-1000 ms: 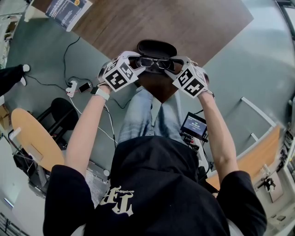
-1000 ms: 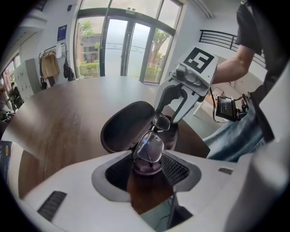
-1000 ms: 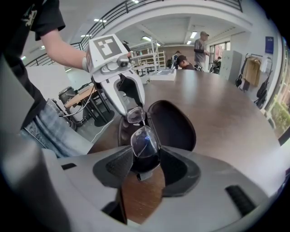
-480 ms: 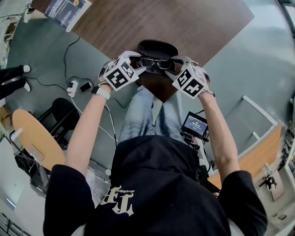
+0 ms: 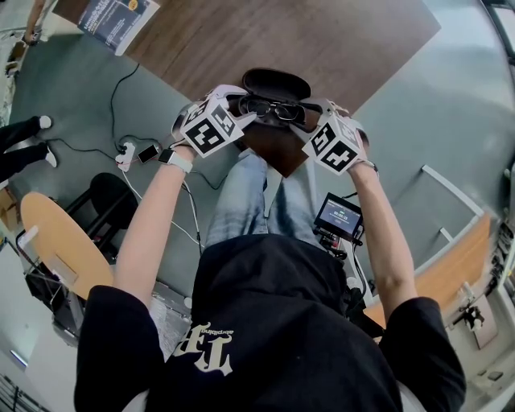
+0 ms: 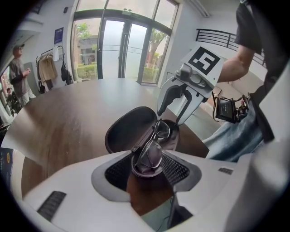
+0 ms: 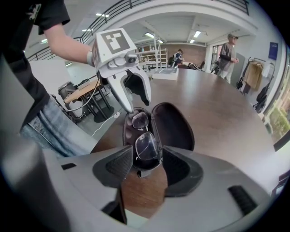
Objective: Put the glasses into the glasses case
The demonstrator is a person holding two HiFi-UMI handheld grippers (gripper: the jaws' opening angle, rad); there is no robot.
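**Shirt** [image 5: 273,314]: mine, black, short sleeves, with pale blackletter-style lettering [image 5: 205,350] across the back.

**Jeans** [image 5: 241,201]: faded blue denim.

**Wristband** [image 5: 174,159]: white, worn on my left wrist.

**Left gripper** [image 5: 244,109]: smooth white moulded shell. It carries a marker cube [image 5: 209,127] printed with black-and-white squares. The dark ribbed pads [image 6: 118,172] sit in grey recesses.

**Right gripper** [image 5: 306,115]: same white make, with a second marker cube [image 5: 332,145]. It has curved white fingers [image 6: 164,97], dark on their inner faces.

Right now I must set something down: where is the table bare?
Bare table runs from the case lid out to the booklet at the far edge. The near corner is crowded: left gripper and right gripper hold the glasses there.
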